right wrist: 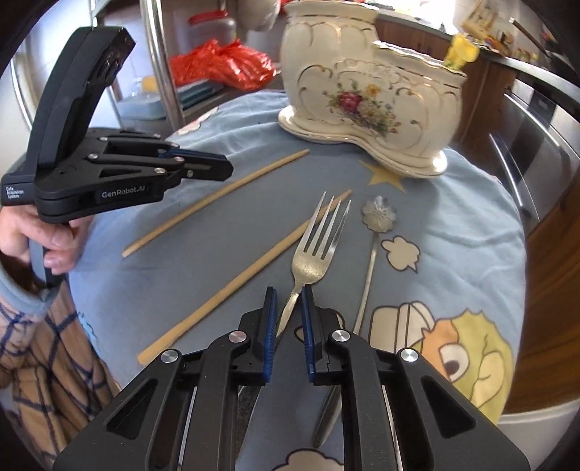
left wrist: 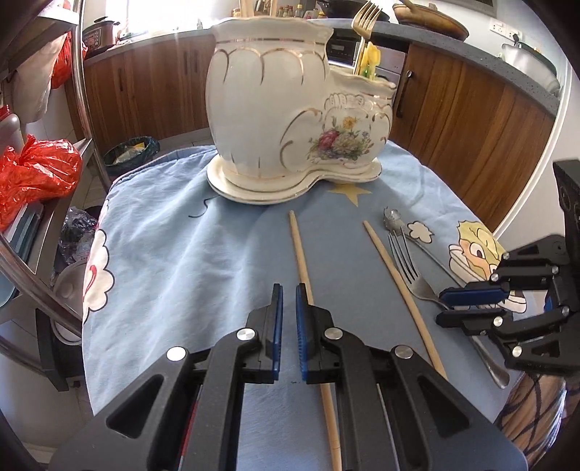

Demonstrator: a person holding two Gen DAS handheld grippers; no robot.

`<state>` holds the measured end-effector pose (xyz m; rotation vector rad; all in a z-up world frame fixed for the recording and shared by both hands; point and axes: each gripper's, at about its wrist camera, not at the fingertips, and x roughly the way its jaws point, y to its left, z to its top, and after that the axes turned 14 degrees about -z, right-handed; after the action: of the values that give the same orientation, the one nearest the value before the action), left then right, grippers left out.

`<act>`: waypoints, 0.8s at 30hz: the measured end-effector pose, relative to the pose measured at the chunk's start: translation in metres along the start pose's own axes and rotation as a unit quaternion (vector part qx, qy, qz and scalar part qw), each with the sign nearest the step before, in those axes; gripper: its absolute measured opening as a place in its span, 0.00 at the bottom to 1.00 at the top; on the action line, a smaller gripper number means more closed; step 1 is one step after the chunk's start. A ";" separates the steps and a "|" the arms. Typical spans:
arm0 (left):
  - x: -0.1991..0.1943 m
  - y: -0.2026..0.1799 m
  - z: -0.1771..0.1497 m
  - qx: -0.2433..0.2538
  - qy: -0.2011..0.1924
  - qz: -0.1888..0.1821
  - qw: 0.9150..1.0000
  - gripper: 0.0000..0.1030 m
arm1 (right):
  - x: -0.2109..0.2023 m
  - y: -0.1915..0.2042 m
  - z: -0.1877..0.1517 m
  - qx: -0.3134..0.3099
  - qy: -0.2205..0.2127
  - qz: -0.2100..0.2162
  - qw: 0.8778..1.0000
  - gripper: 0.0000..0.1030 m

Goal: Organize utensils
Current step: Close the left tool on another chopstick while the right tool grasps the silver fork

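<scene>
A fork lies flat on the blue cartoon-print cloth, its neck between the narrowed jaws of the right gripper, whose blue pads appear to be at or nearly on the metal; whether they already press it cannot be told. The gripper points down along the handle, apparently so the fork can be lifted by its slim part. The left gripper hovers with its jaws nearly together and nothing between them, just beside one of two chopsticks that lie side by side on the cloth; the second chopstick lies next to the fork. A flower-headed spoon rests on the fork's other side. Beyond them stands the two-part white china holder on its saucer; a gold fork and something yellow stand upright in its lower compartment, while what the taller one contains is hidden.
</scene>
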<state>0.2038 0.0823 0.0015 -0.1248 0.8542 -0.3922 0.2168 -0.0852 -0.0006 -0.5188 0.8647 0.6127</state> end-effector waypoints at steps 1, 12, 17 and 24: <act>0.001 0.000 -0.001 0.001 0.003 0.000 1.000 0.07 | 0.001 -0.001 0.003 -0.009 0.011 0.003 1.000 0.14; 0.006 -0.006 0.007 0.025 0.041 -0.012 0.999 0.07 | 0.008 0.001 0.023 -0.115 0.100 -0.001 0.988 0.12; 0.006 -0.005 0.020 0.013 0.038 -0.020 0.999 0.07 | 0.008 -0.005 0.023 -0.103 0.106 0.016 0.989 0.12; 0.031 -0.013 0.026 0.025 0.093 -0.021 0.995 0.10 | 0.013 -0.010 0.029 -0.106 0.141 0.031 0.984 0.12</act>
<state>0.2382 0.0573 -0.0007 -0.0608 1.0268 -0.4695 0.2463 -0.0701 0.0064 -0.7874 1.0925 0.7022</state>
